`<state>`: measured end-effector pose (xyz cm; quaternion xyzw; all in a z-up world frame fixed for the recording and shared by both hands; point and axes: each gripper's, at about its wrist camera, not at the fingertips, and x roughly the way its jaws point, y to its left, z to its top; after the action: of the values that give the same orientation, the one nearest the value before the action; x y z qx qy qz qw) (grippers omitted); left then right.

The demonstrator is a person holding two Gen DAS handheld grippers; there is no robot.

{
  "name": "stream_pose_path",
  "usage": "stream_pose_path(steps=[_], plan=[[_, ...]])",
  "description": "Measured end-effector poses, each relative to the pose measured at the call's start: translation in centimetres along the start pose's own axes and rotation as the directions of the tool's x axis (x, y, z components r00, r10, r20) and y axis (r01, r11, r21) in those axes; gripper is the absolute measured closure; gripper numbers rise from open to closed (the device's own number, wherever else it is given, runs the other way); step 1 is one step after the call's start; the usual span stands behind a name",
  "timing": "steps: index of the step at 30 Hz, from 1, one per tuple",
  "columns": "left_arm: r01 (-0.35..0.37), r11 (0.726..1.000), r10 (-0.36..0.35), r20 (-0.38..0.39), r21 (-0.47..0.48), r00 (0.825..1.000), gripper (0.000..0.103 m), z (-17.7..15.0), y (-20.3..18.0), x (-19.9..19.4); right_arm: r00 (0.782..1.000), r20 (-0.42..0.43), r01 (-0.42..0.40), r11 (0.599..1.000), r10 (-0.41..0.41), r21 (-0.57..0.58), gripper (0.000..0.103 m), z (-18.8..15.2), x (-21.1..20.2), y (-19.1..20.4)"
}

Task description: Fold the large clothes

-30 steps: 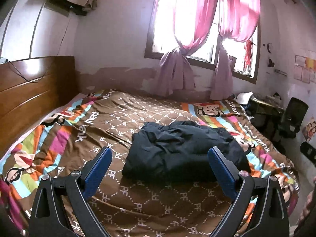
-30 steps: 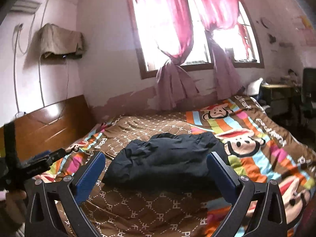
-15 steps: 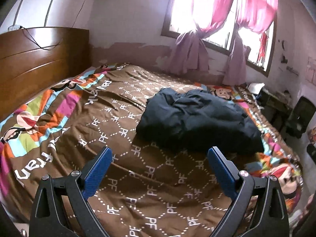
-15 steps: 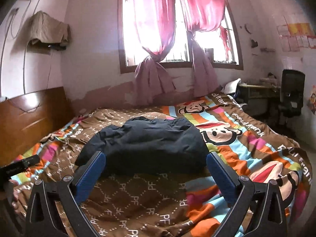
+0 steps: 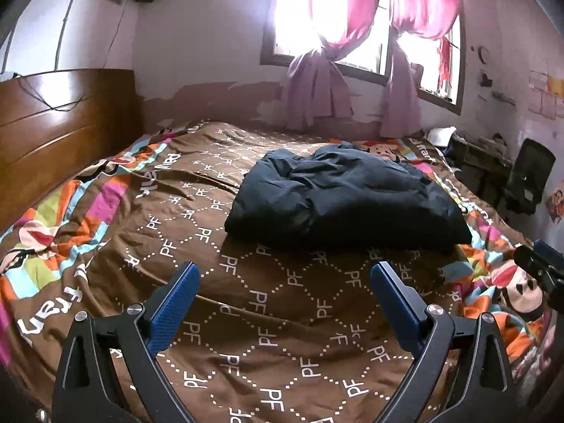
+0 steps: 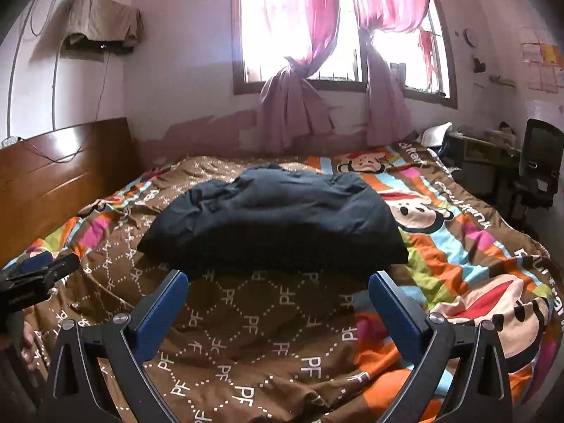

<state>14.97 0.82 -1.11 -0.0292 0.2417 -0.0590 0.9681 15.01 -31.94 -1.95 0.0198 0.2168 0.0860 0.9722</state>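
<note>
Both pairs of jaws stand spread wide with nothing between them. The left gripper (image 5: 283, 278) hangs above the brown patterned bedspread (image 5: 282, 317), short of the dark garment (image 5: 345, 197), which lies bundled near the middle of the bed. Half a second ago this camera looked more steeply down at the cover; now it has tilted up, so the window (image 5: 352, 35) and more of the wall fill the upper part of the view. The garment itself lies as it did, its folds and outline unchanged.

Going left to right in the left wrist view: the wooden headboard (image 5: 60, 123), the striped cartoon border of the cover, the garment, then the pink curtains (image 5: 317, 95) knotted behind it, and at the far right edge the tip of the right gripper (image 5: 539, 264) showing over the bedspread.

The right gripper (image 6: 278, 282) also hovers apart from the garment (image 6: 275, 225), whose near edge sits just beyond its blue fingertips (image 6: 176, 285). Compared with half a second ago, the garment looms larger and lower in this view. The left gripper (image 6: 38, 271) appears at the left edge, with a black chair (image 6: 539, 162) far right.
</note>
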Motion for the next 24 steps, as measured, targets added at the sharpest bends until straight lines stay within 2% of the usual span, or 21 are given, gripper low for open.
stream_pose_path(steps=[8,24], plan=[[-0.005,1.0,0.005,0.003,0.013,1.0,0.008,-0.5,-0.1,0.5,0.999,-0.051,-0.014,1.0,0.014,0.018,0.0,-0.8,1.3,-0.1],[-0.008,1.0,0.008,-0.007,0.027,1.0,0.008,-0.6,-0.2,1.0,0.998,-0.067,-0.013,0.999,0.015,0.034,0.0,-0.8,1.7,-0.3]])
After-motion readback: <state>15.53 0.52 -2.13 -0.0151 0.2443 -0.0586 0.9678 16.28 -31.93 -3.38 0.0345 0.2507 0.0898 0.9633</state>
